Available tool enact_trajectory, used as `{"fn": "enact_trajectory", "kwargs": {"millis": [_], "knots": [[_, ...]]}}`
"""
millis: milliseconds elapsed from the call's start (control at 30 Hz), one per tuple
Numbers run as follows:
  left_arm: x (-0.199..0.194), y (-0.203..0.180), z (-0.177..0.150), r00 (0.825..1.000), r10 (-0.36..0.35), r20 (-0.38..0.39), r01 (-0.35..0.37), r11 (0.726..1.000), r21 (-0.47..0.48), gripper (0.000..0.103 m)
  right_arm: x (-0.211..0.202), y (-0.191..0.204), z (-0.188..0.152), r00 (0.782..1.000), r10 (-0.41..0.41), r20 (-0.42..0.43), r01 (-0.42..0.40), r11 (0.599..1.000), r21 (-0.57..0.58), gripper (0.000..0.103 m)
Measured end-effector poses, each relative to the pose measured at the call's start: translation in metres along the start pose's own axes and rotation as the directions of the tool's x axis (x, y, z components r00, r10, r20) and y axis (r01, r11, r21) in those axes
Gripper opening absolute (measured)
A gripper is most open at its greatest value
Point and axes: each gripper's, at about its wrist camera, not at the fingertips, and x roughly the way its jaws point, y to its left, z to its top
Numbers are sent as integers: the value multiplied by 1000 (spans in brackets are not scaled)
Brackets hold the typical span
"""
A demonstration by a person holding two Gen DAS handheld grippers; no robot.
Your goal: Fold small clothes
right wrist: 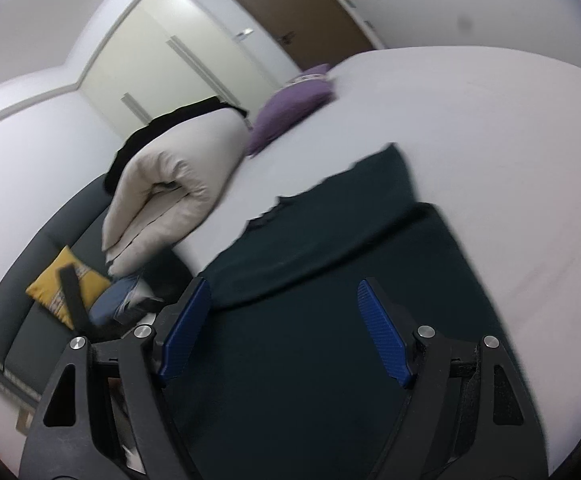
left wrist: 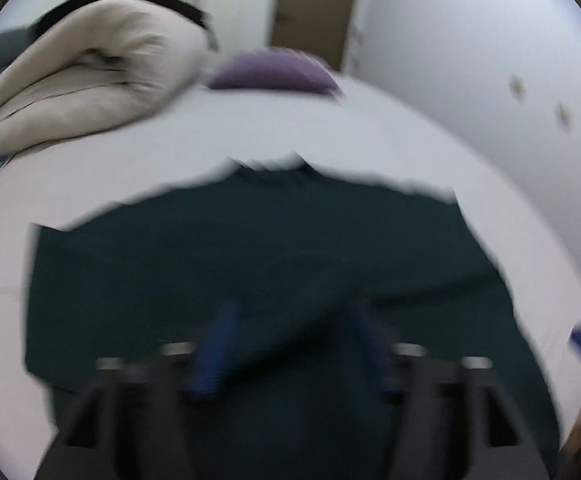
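On the bed [right wrist: 470, 112] lies 1 dark green garment [right wrist: 330, 320], along with 1 folded cream duvet [right wrist: 162, 196] and 1 purple cushion [right wrist: 290, 108]. Beside the bed stands 1 dark grey sofa [right wrist: 50, 240] carrying 1 yellow cushion [right wrist: 50, 284] and 1 blue bundle of cloth [right wrist: 114, 300]. There are 2 hand-held grippers, the left hand-held gripper [left wrist: 294, 320] and the right hand-held gripper [right wrist: 282, 284], each with 2 blue pads, and behind stand 1 brown door [right wrist: 290, 4] and 1 pale wardrobe [right wrist: 178, 52].
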Motion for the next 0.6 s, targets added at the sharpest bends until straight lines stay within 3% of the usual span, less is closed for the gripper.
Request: {"fn": "enact_trajectory", "kwargs": {"millis": [133,200,300,400,500,600], "knots": [[0,-15,-18,999,-17,-36,18,999,40,87,11,-21,-1,996,-46,-73,46,999,5,77],[-21,-2,-29,999,-39,-14,40,999,29,95,24,-26,-2,994,-46,-103,47,999,9,77],[-58,20,-49,998,-44,48,44,999,7,98,55,-17,1,986,-10,-166,12,1000,14,77],[-86,69,-61,994,-43,104,55,991,-123,98,99,15,3,974,9,-228,-22,998,-58,77],[-96,127,-64,993,7,114,21,970,-242,97,140,45,3,955,27,-295,-62,992,-107,77],[-100,184,-68,992,59,108,-16,934,-357,92,194,68,-1,927,-46,-372,-13,988,-156,76]]}}
